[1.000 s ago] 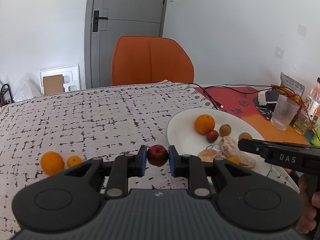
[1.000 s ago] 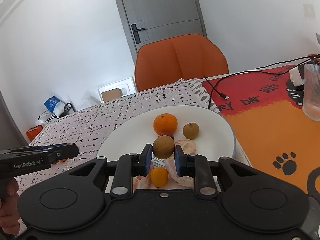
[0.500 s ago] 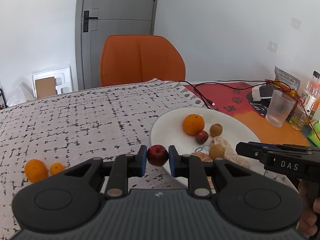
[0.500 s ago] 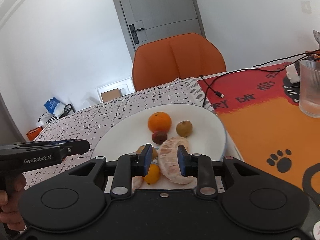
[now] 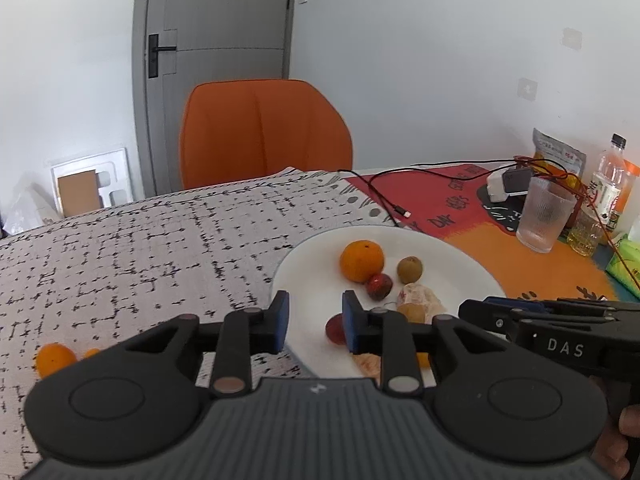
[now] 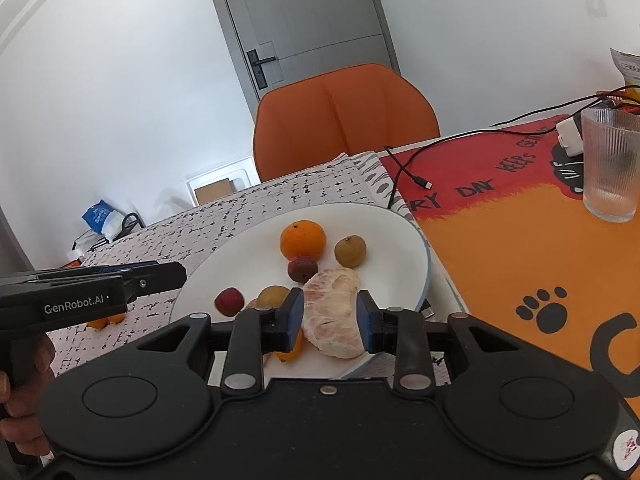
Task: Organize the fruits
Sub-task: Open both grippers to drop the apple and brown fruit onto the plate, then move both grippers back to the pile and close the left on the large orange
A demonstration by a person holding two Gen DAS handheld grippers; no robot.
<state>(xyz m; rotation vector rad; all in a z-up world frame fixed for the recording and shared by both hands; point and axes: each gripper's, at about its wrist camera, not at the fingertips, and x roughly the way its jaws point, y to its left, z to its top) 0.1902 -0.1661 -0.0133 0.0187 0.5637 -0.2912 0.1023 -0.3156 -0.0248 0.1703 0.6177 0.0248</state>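
Observation:
A white plate (image 5: 452, 256) (image 6: 404, 232) holds an orange (image 5: 361, 261) (image 6: 303, 239), brown longans (image 5: 409, 269) (image 6: 350, 251), two small red fruits (image 5: 379, 286) (image 6: 229, 301) and a peeled citrus (image 6: 332, 316). My left gripper (image 5: 315, 322) is open and empty over the plate's left rim; a red fruit (image 5: 335, 330) lies on the plate by its right finger. My right gripper (image 6: 329, 322) is open, its jaws either side of the peeled citrus. Two oranges (image 5: 54, 358) lie on the cloth at left.
An orange chair (image 5: 264, 132) stands behind the table. A ribbed glass (image 5: 546, 214) (image 6: 610, 164), bottles (image 5: 608, 184), a snack bag (image 5: 558, 156) and cables (image 5: 384, 200) sit on the red and orange mat at right.
My left gripper opened and let the red fruit down onto the plate. My right gripper released the longan earlier and now stands open around the peeled citrus.

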